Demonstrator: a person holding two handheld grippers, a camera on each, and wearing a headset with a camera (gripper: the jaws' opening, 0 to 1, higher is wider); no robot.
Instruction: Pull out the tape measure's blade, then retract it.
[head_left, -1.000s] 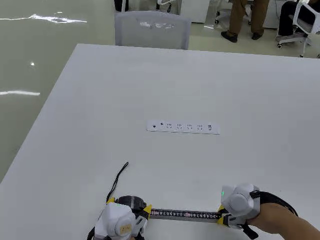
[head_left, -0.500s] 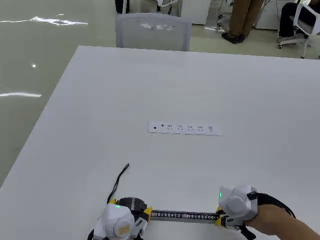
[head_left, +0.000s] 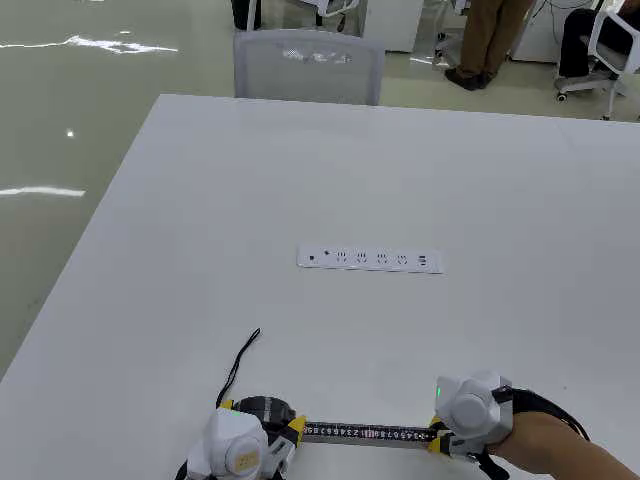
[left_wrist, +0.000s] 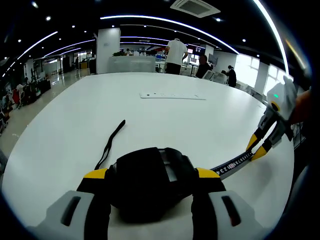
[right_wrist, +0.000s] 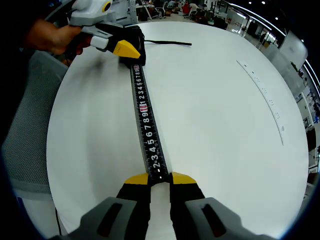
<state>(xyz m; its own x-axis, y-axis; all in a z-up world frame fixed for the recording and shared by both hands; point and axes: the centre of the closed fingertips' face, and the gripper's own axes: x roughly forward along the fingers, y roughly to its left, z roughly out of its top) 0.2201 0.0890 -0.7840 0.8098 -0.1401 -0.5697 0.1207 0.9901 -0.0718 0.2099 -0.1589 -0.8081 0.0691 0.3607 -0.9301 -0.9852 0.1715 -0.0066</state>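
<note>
The left gripper, grey-bodied with yellow-tipped jaws, is clamped on the black round case of the tape measure, one jaw against each flank. It holds the case down at the near edge of the wide white tabletop. The right gripper, of the same make, has its jaws pressed together on the free end of the white-numbered dark steel blade, pinching it right at the tip. The blade runs straight and flat over the table between the two grippers, drawn partway out of the case, with a red mark near its middle. A thin black wrist strap trails from the case away from the person and lies loose on the surface. Farther out, near the table's middle and well apart from the tape, lies a flat white power strip. Beyond the far edge stands a grey-backed office chair
</note>
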